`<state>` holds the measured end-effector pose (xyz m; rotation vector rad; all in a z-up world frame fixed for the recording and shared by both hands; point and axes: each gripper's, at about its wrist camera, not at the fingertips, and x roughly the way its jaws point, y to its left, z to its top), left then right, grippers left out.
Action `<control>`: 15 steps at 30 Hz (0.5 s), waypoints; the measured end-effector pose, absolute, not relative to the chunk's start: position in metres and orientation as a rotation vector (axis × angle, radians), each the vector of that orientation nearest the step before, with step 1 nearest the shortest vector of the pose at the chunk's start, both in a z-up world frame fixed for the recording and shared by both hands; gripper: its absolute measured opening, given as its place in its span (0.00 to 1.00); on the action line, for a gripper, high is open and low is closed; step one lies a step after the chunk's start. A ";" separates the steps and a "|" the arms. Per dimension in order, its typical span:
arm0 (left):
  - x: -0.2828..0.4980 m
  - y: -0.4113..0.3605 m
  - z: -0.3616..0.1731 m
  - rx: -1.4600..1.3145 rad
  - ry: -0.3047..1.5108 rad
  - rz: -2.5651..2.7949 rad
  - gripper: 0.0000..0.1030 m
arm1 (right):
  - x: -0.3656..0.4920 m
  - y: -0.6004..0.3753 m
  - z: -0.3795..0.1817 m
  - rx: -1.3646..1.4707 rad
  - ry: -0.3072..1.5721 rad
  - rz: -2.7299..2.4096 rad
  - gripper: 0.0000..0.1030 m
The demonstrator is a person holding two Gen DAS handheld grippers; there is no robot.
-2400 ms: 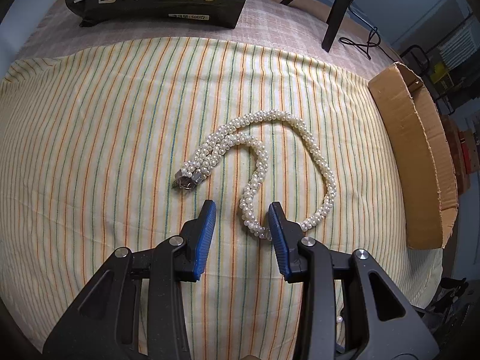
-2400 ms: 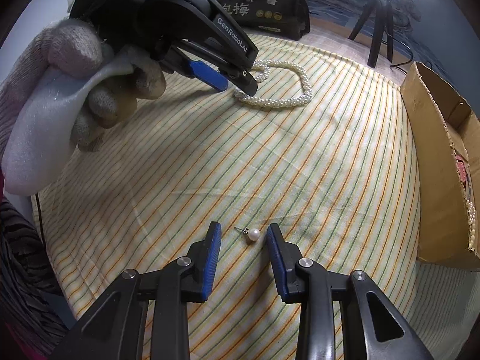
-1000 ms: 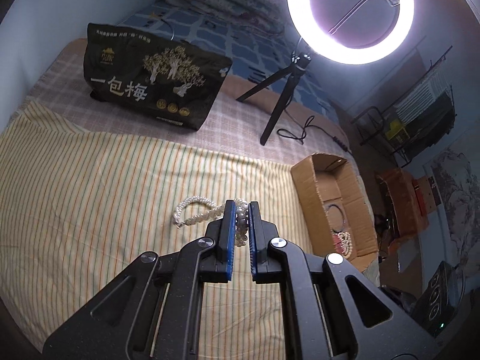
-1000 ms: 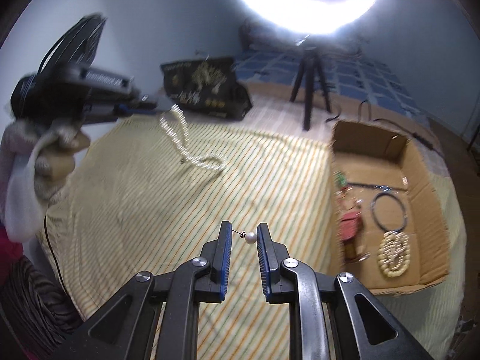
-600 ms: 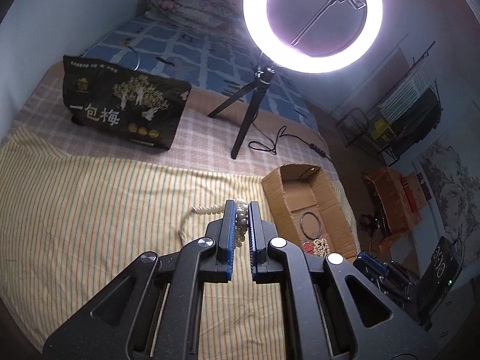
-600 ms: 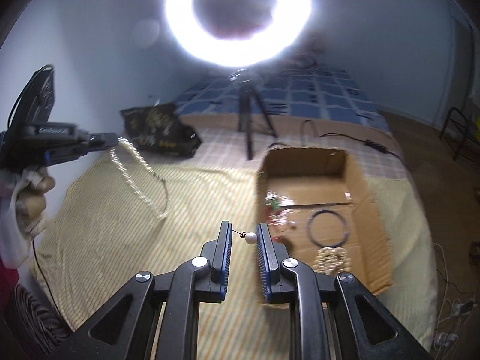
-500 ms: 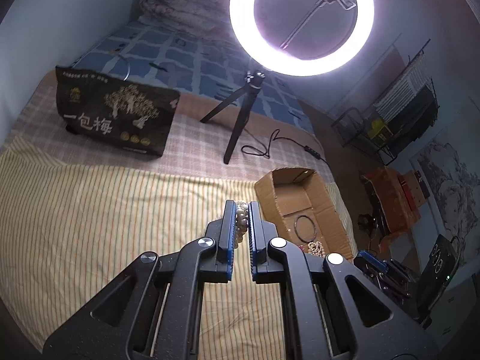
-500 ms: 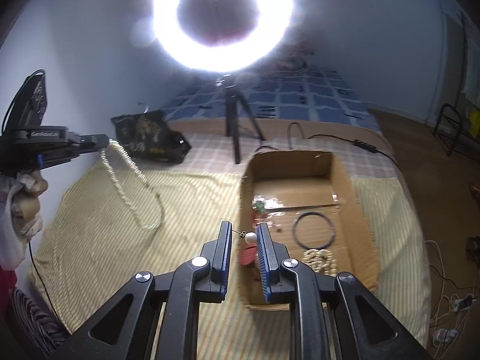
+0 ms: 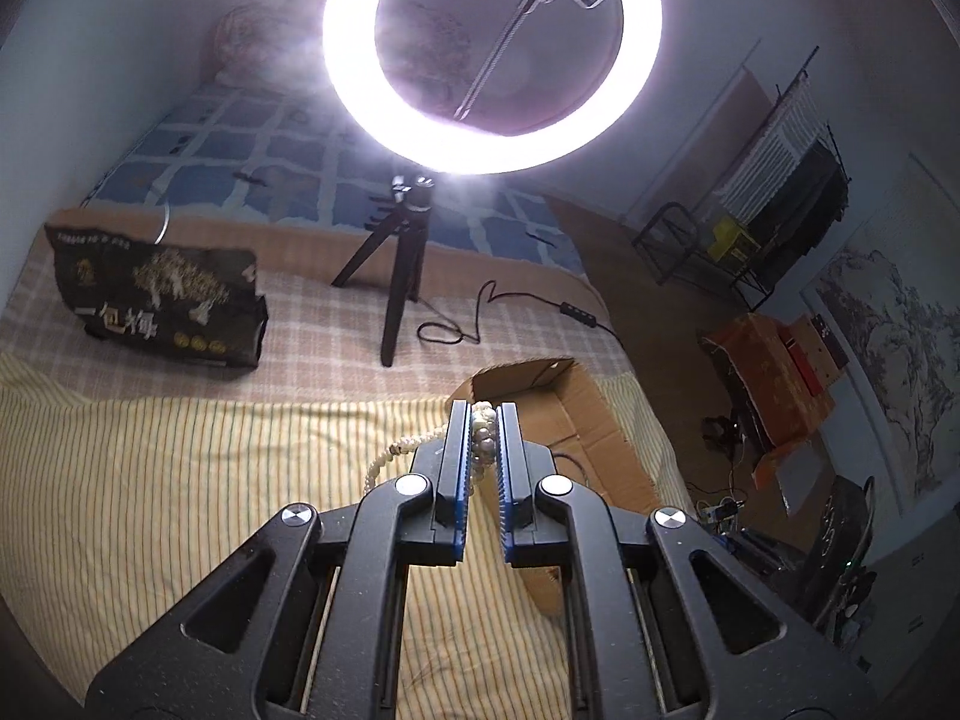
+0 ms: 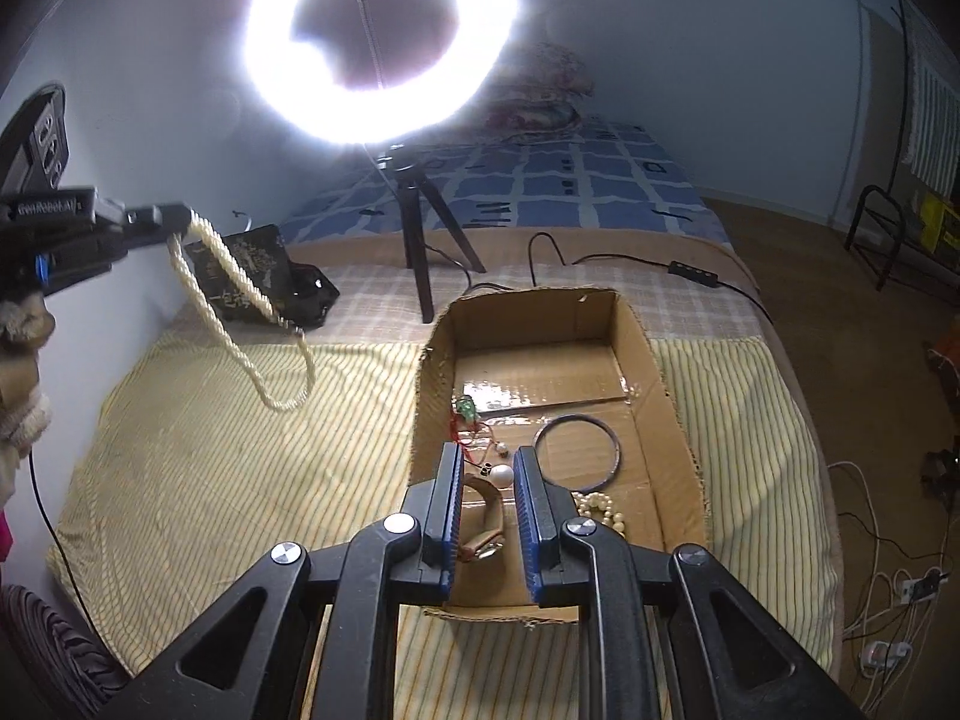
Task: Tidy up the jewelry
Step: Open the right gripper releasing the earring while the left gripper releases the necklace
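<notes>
Beaded pearl rope [image 10: 240, 276], seemingly braided

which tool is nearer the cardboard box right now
Right. The right tool, holding a pearl earring, hangs over the cardboard box. The left tool is off to the box's left, dangling the pearl necklace above the striped cloth.

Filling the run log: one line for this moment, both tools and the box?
left tool: shut on pearl necklace, lifted | right tool: shut on pearl earring, over cardboard box | box: bangle, other jewelry
</notes>
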<state>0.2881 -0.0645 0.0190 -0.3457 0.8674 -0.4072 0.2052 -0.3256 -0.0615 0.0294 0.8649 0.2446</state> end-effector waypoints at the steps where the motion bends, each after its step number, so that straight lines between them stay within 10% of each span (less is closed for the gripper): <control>1: 0.291 -0.068 0.023 -0.342 0.862 -0.412 0.05 | 0.207 -0.329 -0.062 0.036 0.868 0.241 0.15; 15: 0.331 -0.147 0.051 -0.278 0.826 -0.506 0.05 | 0.218 -0.354 -0.064 0.099 0.878 0.236 0.15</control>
